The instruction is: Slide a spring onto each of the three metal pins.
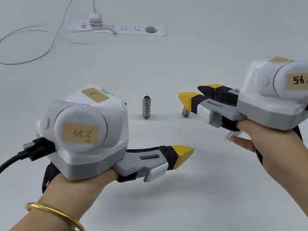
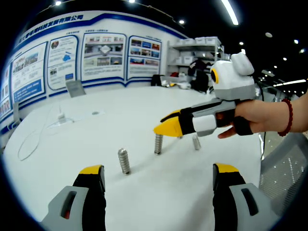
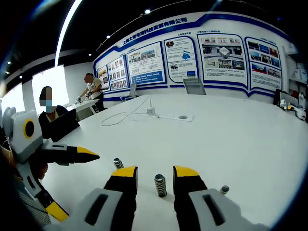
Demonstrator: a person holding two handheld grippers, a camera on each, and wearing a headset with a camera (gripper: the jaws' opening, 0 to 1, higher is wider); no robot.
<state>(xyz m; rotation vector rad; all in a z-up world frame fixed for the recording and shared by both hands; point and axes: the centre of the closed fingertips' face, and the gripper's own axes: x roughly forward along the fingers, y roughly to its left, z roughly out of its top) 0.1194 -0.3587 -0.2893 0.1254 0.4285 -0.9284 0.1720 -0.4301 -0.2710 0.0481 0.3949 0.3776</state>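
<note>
Three small upright metal pieces stand on the white table. The tallest, a coiled spring on a pin (image 1: 147, 107), is in the middle. A shorter coiled one (image 1: 185, 112) stands just under the tips of my right gripper (image 1: 198, 94). A third (image 1: 233, 134) is by the right hand's fingers. In the right gripper view, a spring on a pin (image 3: 160, 185) stands in the gap of the open right gripper (image 3: 155, 174), touching neither jaw. My left gripper (image 2: 159, 172) is wide open and holds nothing, and the three pieces (image 2: 124, 160) (image 2: 158, 143) (image 2: 196, 141) stand ahead of it.
A white power strip (image 1: 118, 28) with a plugged-in adapter and a loose cable (image 1: 29, 53) lies at the table's far edge. A black cable (image 1: 12, 161) runs from the left gripper. People sit at another table (image 3: 67, 113) far off.
</note>
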